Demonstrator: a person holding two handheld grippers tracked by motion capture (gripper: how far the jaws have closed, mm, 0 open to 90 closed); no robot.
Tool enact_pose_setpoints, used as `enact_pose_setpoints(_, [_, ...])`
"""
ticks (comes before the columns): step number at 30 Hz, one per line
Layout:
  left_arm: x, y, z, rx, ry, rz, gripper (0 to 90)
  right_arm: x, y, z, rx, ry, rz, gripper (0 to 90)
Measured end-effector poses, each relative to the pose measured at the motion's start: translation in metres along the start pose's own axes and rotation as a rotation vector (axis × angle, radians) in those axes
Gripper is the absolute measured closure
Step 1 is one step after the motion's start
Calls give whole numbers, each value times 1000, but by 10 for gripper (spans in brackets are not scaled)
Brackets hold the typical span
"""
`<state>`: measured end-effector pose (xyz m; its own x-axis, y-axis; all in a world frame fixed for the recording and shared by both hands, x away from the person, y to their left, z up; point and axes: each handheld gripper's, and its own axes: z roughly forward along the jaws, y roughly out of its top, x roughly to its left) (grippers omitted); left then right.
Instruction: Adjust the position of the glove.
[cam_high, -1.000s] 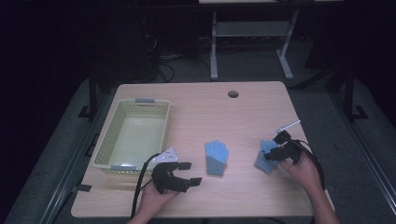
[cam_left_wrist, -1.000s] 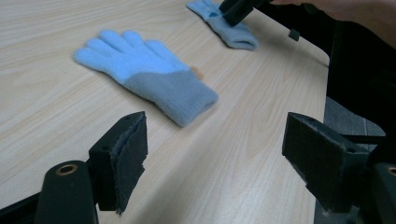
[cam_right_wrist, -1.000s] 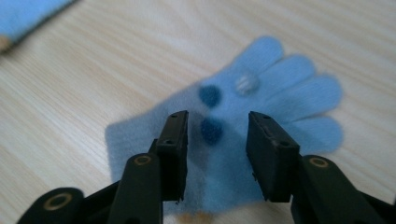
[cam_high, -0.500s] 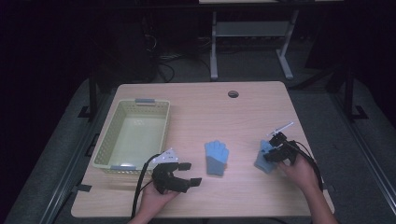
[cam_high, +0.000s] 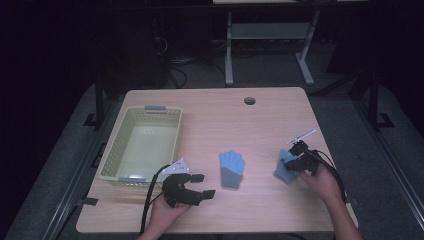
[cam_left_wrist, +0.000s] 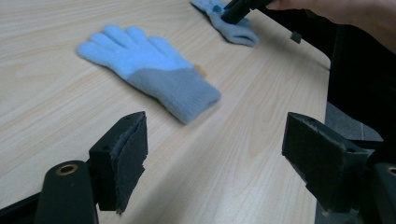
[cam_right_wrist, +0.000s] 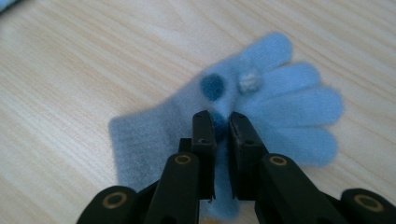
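table (cam_high: 260, 120), one: light wood top with a round cable hole (cam_high: 249, 100) near its far edge; bears everything listed below.

basket (cam_high: 111, 160), one: pale yellow-green, slotted walls, grey handle clips at the far and near ends; stands on the left part of the table, nothing seen inside.

grippers, two:
- left gripper (cam_high: 199, 185), one: held in the person's left hand (cam_high: 165, 212) at the near edge, just beside the basket's near right corner. jaws spread wide, nothing between them; the left gripper view shows both black pads apart over bare wood, pointed toward the middle glove.
- right gripper (cam_high: 290, 161), one: held in the person's right hand (cam_high: 320, 182) at the right side of the table. jaws have just been closing and now stand pressed nearly together, pinching a fold of the right-hand glove; the right gripper view shows blue fabric caught between the two pads.

gloves, two, light blue with grey cuffs:
- middle glove (cam_high: 231, 168), one: lies flat on the table between the two grippers, fingers toward the far edge, touched by neither.
- right-hand glove (cam_high: 283, 167), one: lies on the table under the right gripper, well apart from the basket; in the right gripper view (cam_right_wrist: 280, 102) three small pompoms show on its palm, one dark blue, one pale, one dark blue at the pads.

cables, two: one black lead trails from each gripper toward the near edge.
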<state>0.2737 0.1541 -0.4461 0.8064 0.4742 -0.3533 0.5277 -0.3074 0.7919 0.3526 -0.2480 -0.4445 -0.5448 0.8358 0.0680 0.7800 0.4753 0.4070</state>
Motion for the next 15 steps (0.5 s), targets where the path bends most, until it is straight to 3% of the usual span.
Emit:
enact_pose_setpoints(7, [0, 0, -1, -4, 0, 1, 221, -2, -2, -7, -24, 14, 5, 838])
enact_pose_setpoints(15, [-2, 0, -1, -14, -2, -5, 219, 10, 5, -33, -79, 4, -51, 838])
